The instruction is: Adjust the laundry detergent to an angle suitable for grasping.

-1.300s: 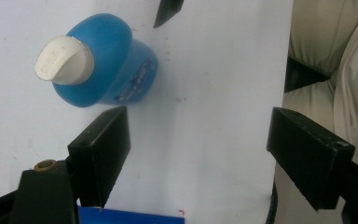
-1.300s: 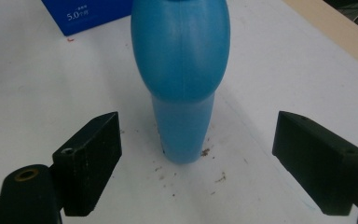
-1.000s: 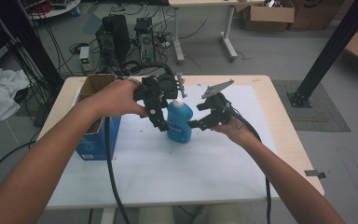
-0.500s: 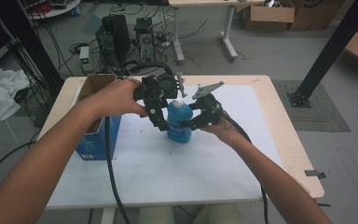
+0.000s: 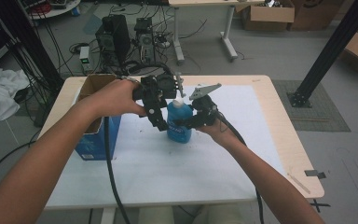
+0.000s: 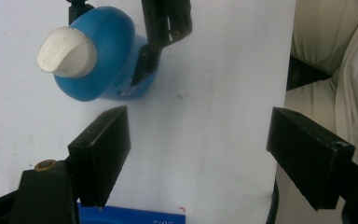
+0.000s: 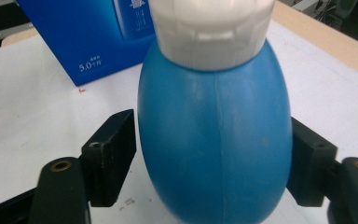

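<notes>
Blue bottle (image 5: 179,122) upright mid-surface (image 5: 223,168), right of the blue box (image 5: 95,140). Clamped, seemingly, by right hand-held gripper (image 7: 214,154). Left hand-held gripper (image 6: 198,154) gaping above white cap (image 6: 65,50). Bottle secured; cap not yet grasped.

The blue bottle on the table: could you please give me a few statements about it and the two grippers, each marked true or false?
1. The blue bottle stands upright on the white sheet. True.
2. The right gripper has its jaws on either side of the bottle's body. True.
3. The left gripper is clamped on the white cap. False: its jaws are wide open above the bottle, with nothing between them.
4. The bottle's cap is red. False: it is white.
5. A blue box stands on the table beside the person's left arm. True.
</notes>
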### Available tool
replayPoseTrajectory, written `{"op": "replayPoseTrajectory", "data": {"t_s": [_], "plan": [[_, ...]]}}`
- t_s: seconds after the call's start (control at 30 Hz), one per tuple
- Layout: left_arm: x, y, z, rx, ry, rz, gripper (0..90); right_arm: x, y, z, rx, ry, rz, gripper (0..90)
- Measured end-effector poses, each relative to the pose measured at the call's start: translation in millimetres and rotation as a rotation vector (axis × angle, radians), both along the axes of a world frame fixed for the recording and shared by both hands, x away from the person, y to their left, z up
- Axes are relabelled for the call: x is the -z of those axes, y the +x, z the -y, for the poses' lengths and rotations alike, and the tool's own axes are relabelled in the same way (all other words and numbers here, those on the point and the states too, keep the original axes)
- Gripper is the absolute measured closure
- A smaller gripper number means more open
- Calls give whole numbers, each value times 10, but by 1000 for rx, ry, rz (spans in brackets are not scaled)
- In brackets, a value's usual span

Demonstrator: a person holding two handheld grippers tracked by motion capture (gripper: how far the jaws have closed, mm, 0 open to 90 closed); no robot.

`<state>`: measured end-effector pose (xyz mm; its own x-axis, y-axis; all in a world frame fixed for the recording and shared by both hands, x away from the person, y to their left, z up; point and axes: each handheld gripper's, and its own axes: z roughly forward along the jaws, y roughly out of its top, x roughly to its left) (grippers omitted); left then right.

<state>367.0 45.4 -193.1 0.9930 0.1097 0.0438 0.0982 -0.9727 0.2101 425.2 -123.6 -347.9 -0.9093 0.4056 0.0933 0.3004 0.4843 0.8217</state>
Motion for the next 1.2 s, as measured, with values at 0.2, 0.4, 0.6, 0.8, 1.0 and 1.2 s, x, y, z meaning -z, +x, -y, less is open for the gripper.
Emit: {"op": "replayPoseTrajectory", "data": {"t_s": [0.2, 0.4, 0.6, 0.8, 1.0, 1.2], "plan": [[-2, -3, -11, -6, 2, -4, 221, 7, 4, 23, 15, 4, 16, 376], [-4, -3, -17, -6, -2, 0, 221, -13, -29, 20, 19, -15, 65, 404], [-2, 0, -12, -6, 5, 0, 221, -24, -58, 9, 21, -31, 82, 411], [-6, 1, -12, -6, 6, -1, 221, -38, -96, -18, 3, -47, 110, 413], [-5, 1, -19, -6, 4, 0, 221, -90, -123, 37, -17, -44, 94, 414], [-6, -2, -21, -7, 4, 1, 221, -151, -176, 181, -39, -34, 84, 415]]}}
